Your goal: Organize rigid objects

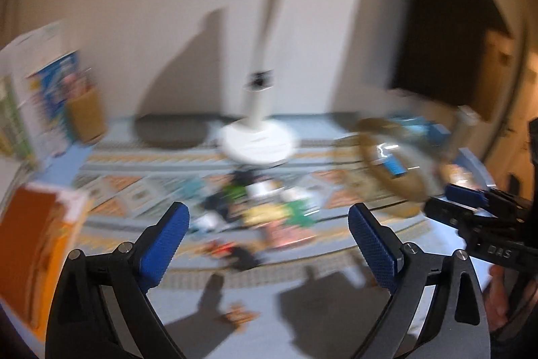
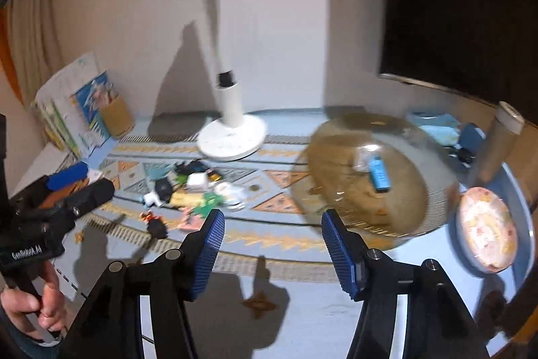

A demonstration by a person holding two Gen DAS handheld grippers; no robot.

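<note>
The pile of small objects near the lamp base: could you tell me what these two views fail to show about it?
- Left wrist view: motion blur smears the pile; single pieces cannot be named.
- Right wrist view: pile sharper, but pieces overlap and are too small to identify.
- Bowl contents: only a blue item reads; glare hides the rest.

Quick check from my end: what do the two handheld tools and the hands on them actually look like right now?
Both match: black angular frames with silver pivot bolts and two textured blue pads. The left tool and right tool look alike. White lettering marks their black bodies, "GenRobot.AI" on the left one. A bare left hand grips its handle. No cables visible.
</note>
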